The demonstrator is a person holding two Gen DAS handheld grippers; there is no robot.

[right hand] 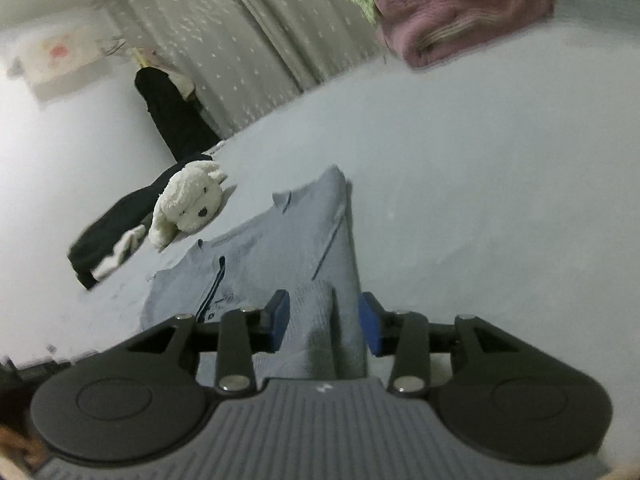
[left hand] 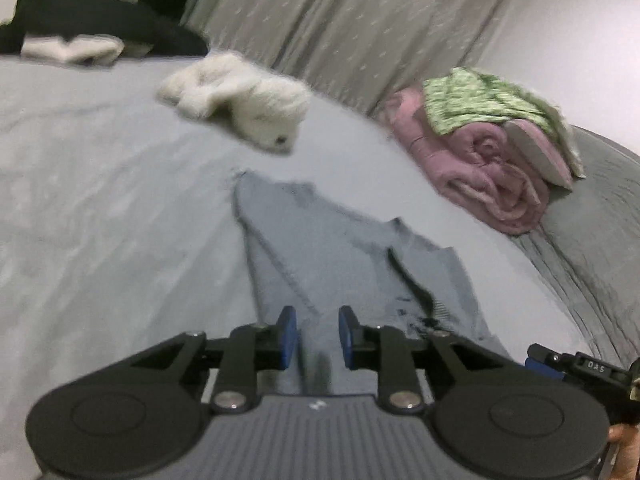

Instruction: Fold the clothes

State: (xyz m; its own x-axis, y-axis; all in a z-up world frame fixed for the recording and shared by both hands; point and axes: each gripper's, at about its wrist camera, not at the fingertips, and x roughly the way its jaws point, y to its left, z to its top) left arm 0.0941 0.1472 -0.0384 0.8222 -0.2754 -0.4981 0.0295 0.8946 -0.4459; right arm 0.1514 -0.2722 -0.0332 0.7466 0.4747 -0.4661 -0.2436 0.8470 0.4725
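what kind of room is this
Most likely a bedroom: the grey shirt lies on a wide sheet-covered bed, with a white plush dog and a rolled pink blanket on it, and a curtain behind.

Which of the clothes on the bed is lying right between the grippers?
The grey-blue shirt, spread flat on the bed. The black garment lies far off beyond the white plush dog; the pink bundle sits to the side.

Black left gripper [left hand: 318,338], blue pads [left hand: 287,336].
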